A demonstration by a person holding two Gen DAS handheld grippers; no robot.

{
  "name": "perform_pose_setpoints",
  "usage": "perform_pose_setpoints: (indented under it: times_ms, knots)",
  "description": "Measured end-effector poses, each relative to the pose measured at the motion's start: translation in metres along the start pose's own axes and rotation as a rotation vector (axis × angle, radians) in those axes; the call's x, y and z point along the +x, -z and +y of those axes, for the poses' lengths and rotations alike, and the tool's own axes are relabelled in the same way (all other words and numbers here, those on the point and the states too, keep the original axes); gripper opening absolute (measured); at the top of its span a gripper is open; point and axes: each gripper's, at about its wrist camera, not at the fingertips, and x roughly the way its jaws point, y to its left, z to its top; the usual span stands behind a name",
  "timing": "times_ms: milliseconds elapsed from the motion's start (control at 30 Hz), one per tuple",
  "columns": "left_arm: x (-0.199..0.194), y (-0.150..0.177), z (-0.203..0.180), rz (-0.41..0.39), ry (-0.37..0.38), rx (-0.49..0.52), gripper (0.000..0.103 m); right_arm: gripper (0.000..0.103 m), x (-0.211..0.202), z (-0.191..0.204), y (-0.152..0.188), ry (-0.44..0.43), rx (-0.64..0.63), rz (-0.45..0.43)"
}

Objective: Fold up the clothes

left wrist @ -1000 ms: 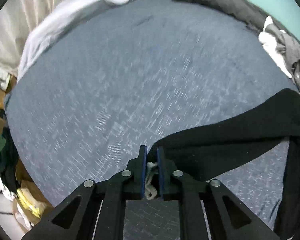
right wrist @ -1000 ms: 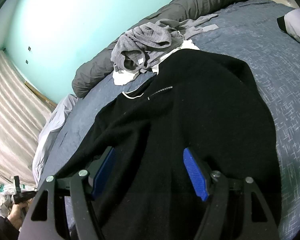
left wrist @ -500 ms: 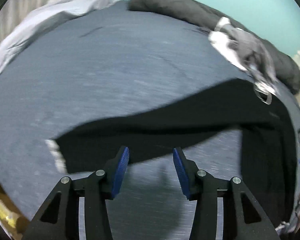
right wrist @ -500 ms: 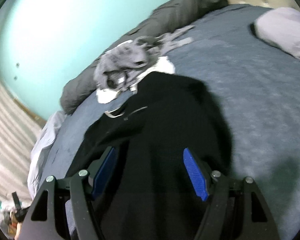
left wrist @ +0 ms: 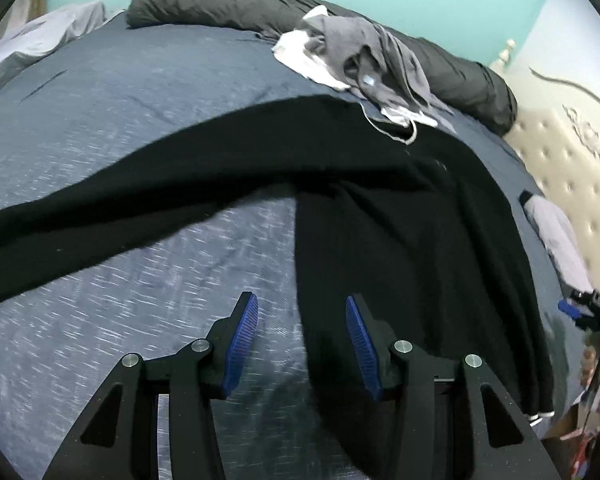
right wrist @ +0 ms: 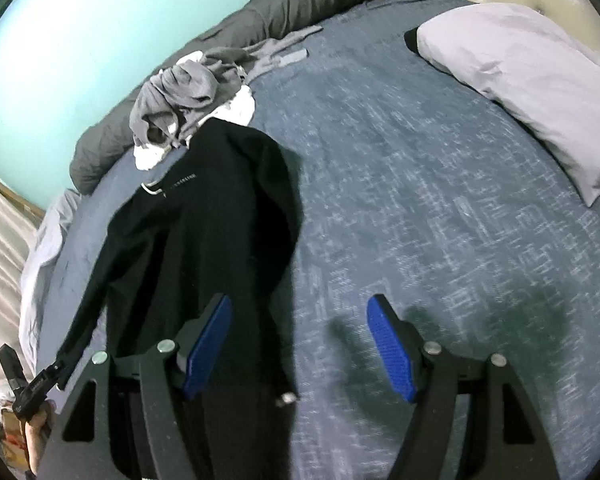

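A black long-sleeved top lies spread on the blue-grey bed, its white-trimmed collar toward the far side. One sleeve stretches out flat to the left. My left gripper hovers open over the top's left side edge, holding nothing. In the right wrist view the same top lies at left, and my right gripper stands open above its right edge and the bare bedding. The other hand-held gripper shows at the far right of the left wrist view.
A heap of grey and white clothes sits beyond the collar, against a long dark grey bolster. A pale lilac pillow rests by the padded headboard. Light sheets bunch at the bed's far left edge.
My left gripper let go of the sleeve cuff and opened, then swung right toward the top's body. The sleeve now lies flat. My right gripper shifted right, off the top's middle.
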Motion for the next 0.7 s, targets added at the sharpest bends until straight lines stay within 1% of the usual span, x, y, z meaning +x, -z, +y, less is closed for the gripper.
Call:
perform_pose_setpoints:
  times_ms: [67,133,200,333,400,467,500,567,633,700]
  knots:
    - [0.003,0.005,-0.001,0.011,0.010,-0.003,0.050,0.071,0.005,-0.003,0.000,0.008,0.014,0.017]
    - [0.006,0.009,-0.001,0.021,0.020,-0.005,0.050,0.071,0.014,-0.002,0.001,-0.009,0.021,0.050]
    - [0.009,0.014,-0.002,0.032,0.029,-0.008,0.050,0.071,0.026,0.006,0.004,-0.029,0.015,0.095]
    - [0.016,0.022,-0.003,0.074,0.075,0.014,0.050,0.071,0.043,0.020,0.010,-0.043,-0.003,0.140]
    - [0.019,0.024,-0.003,0.087,0.086,0.016,0.050,0.067,0.050,0.026,0.013,-0.045,-0.009,0.151]
    - [0.023,0.026,-0.003,0.101,0.097,0.019,0.050,0.050,0.053,0.033,0.016,-0.057,-0.025,0.157]
    - [0.024,0.027,-0.003,0.107,0.102,0.021,0.050,0.045,0.054,0.036,0.017,-0.057,-0.040,0.156]
    - [0.027,0.029,-0.003,0.121,0.113,0.024,0.050,0.026,0.053,0.045,0.018,-0.054,-0.079,0.150]
    - [0.030,0.031,-0.003,0.134,0.124,0.027,0.050,0.011,0.053,0.053,0.020,-0.051,-0.118,0.144]
    - [0.029,0.031,-0.002,0.131,0.118,0.029,0.050,0.007,0.049,0.063,0.019,-0.060,-0.148,0.128]
